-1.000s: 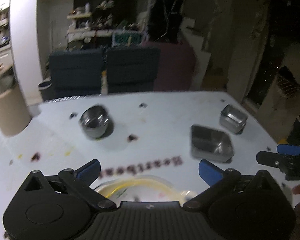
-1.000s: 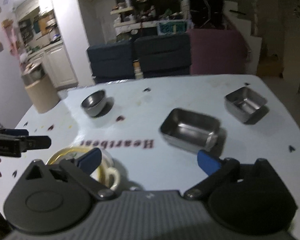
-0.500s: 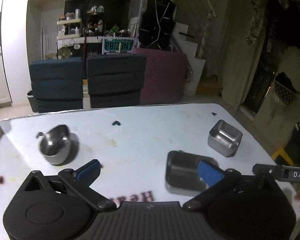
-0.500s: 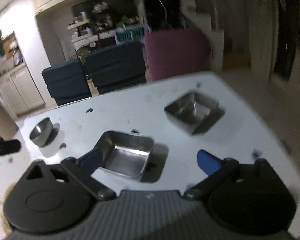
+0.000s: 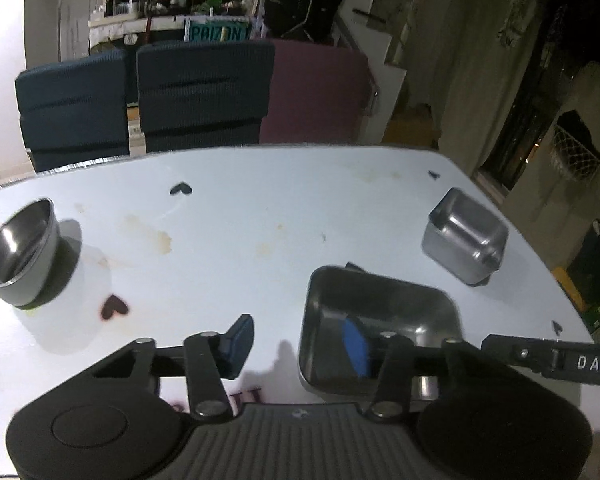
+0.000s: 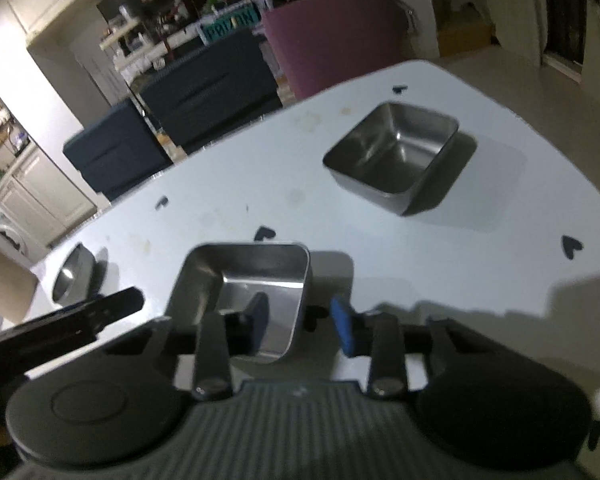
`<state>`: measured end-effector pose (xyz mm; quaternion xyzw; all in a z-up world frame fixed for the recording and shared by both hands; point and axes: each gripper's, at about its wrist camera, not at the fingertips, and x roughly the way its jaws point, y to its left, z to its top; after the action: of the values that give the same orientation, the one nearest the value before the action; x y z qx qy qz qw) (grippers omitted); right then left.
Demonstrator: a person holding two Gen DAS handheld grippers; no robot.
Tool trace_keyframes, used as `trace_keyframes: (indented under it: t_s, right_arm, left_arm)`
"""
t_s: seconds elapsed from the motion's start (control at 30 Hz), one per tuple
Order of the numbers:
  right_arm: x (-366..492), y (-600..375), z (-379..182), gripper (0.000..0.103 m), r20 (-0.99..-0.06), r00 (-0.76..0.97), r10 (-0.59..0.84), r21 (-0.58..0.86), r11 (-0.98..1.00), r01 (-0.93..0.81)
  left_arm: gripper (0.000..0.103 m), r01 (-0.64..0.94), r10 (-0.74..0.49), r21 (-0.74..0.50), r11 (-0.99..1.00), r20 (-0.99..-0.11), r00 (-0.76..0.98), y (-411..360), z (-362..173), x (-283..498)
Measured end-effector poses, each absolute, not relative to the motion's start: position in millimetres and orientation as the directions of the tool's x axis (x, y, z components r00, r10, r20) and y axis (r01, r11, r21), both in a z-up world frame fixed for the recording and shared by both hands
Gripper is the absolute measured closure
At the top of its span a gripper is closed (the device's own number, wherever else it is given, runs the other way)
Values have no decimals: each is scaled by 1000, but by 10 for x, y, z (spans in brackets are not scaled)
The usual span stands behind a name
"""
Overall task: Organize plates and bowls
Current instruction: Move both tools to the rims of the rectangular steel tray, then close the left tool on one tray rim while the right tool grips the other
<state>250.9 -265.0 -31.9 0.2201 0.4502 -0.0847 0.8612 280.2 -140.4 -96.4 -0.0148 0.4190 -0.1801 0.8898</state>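
A rectangular steel tray [image 5: 380, 312] lies on the white table [image 5: 260, 220]. My left gripper [image 5: 296, 344] straddles the tray's left wall, one finger on the table and one inside, and its jaws are closing with gaps still showing. My right gripper [image 6: 300, 322] straddles the tray's [image 6: 240, 276] right wall in the same way, closing, pads not touching. A small square steel bowl [image 5: 466, 236] [image 6: 396, 156] stands beyond the tray. A round steel bowl [image 5: 18, 252] [image 6: 74, 280] sits at the far left.
Two dark blue chairs [image 5: 140, 96] and a purple panel [image 5: 320, 92] stand behind the table's far edge. A cardboard cylinder [image 6: 0, 288] stands at the table's left end. Heart stickers [image 5: 180, 189] dot the top. The table's right edge drops off beside the square bowl.
Both grippers moved forward and down onto the rectangular tray, and their jaws narrowed from wide open. The yellow-rimmed plate near the front edge dropped out of view.
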Motion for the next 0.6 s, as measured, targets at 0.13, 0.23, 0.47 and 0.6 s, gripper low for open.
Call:
trace_keyframes:
  t_s: [0.13,0.23,0.47,0.6]
  right_arm:
    - [2664,-2597,-482,68,-843,538,28,256,899,355]
    - [2735,-2592,-554,80,-858,512,44,266,891,367]
    - [2889,-2502,-629,95,-866,500,22,213,920,329]
    - [2879,-2497,-601,97,-867,499,7,194,926,324]
  left_arm:
    - [72,282,-351,-227,932,-760,547,-1392,-1118,2964]
    - [83,289,-353,-225,930,-764,540,-1396,-1197,3021]
    - [100,309,-379,-248,918,-776,505,-1432,-1255,3027]
    - [102,308,-400,-275,911,-775,490,-1416,-1188,2926]
